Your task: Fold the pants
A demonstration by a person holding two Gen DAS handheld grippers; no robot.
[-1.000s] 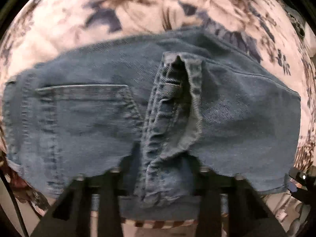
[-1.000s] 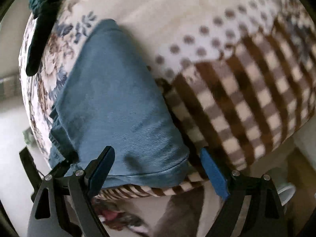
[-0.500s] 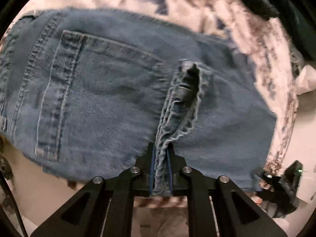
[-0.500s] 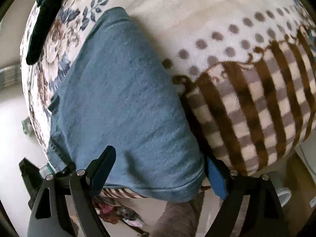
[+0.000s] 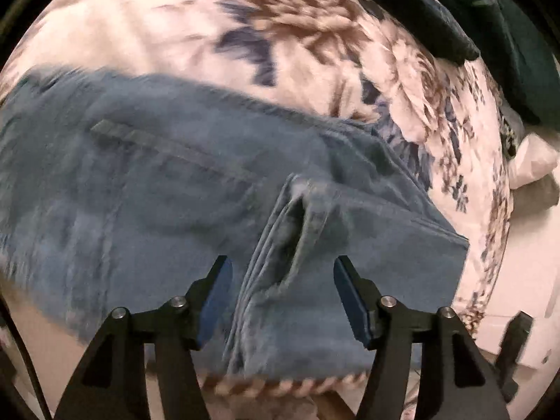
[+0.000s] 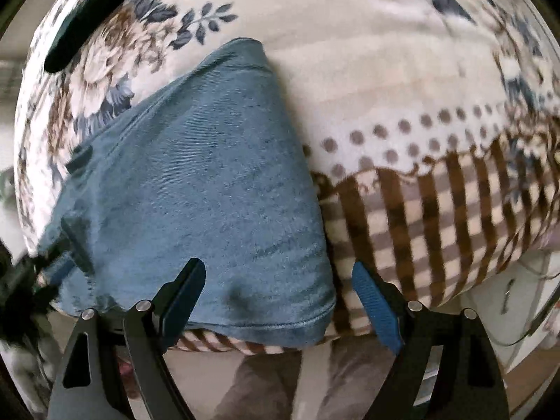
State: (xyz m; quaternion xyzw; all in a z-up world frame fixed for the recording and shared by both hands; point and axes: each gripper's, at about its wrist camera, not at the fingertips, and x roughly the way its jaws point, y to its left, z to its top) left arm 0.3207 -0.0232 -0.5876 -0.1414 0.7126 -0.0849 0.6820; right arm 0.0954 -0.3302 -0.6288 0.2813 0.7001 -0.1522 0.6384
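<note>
left wrist view looks down the fingers onto the folded blue denim pants (image 5: 182,189), which lie across the near edge of a soft floral-and-check fleece blanket (image 5: 168,28). the left gripper (image 5: 281,290) has its jaws spread apart and grasps nothing; a raised ridge of bunched denim seam (image 5: 280,245), thick and stitched, runs straight out from between the blue pads, so the fold lies dead ahead of the jaws with its long axis along their line of sight. a flat back pocket seam (image 5: 168,147) shows to the left of it, though this view is blurred.

right wrist view shows the smoother end of the same pants (image 6: 196,189): a broad, flat denim panel with a fine twill grain and a stitched hem (image 6: 280,325) at the blanket's edge. the right gripper (image 6: 278,301) is also released, jaws wide, with the hem corner lying between and just ahead of them. the check border of the blanket (image 6: 437,210) is bare to the right.

by my reading the left gripper is the better placed for the next pinch, since the ridge stands up between its pads, while the right would have to dig under a flat hem. denim this heavy should hold a crease but may slip if only one layer is caught. a dark garment (image 5: 455,17) lies well apart at the far side.
</note>
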